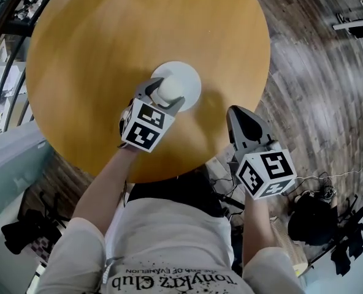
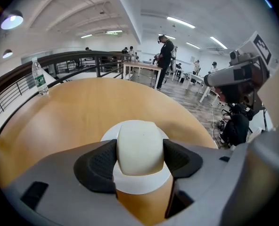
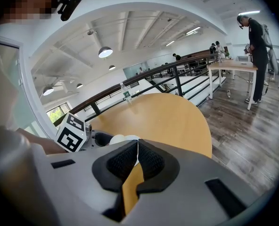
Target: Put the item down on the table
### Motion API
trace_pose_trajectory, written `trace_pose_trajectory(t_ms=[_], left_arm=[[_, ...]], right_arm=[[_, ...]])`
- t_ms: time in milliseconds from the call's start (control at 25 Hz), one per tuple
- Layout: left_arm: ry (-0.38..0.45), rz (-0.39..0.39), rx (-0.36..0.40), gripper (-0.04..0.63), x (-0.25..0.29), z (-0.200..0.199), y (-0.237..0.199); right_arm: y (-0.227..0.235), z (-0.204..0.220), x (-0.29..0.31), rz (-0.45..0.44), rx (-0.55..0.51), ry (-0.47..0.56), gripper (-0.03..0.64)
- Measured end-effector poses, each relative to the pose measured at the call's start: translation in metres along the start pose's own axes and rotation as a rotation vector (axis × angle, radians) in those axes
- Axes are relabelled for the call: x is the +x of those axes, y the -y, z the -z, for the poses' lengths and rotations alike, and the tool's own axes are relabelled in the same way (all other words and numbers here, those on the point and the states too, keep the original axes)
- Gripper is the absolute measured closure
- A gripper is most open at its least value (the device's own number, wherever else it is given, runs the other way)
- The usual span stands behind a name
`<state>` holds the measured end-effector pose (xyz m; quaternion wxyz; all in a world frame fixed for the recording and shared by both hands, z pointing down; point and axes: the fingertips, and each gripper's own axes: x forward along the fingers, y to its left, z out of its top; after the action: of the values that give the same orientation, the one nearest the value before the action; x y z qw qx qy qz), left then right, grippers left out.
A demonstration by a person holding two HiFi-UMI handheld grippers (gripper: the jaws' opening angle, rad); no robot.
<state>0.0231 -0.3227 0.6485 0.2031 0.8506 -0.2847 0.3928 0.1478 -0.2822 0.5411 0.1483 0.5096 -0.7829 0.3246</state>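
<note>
A cream-white rounded item (image 2: 139,147) sits between the jaws of my left gripper (image 2: 140,160), which is shut on it. Under it lies a round white plate (image 2: 142,183) on the round wooden table (image 2: 83,107). In the head view the item (image 1: 169,90) overlaps the near left part of the plate (image 1: 189,78), with the left gripper (image 1: 162,98) around it. Whether the item touches the plate I cannot tell. My right gripper (image 1: 241,120) hovers over the table's near right edge, shut with nothing in it. The right gripper view shows its closed jaws (image 3: 137,160) and the item (image 3: 122,139) beyond them.
A water bottle (image 2: 39,77) stands at the table's far edge by a dark railing (image 2: 83,58). People stand at tables (image 2: 142,69) in the background. Dark bags and cables (image 1: 319,216) lie on the wood floor to my right. Bare tabletop (image 1: 108,35) lies beyond the plate.
</note>
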Motion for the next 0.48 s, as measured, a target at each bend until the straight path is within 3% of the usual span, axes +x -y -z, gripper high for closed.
trace_pose_trajectory(t_ms=[480], left_arm=[[-0.053,0.004,0.036,0.282,0.024,0.007,-0.005]], right_arm=[[0.008,0.011,0.003,0.006,0.024,-0.013,0.591]])
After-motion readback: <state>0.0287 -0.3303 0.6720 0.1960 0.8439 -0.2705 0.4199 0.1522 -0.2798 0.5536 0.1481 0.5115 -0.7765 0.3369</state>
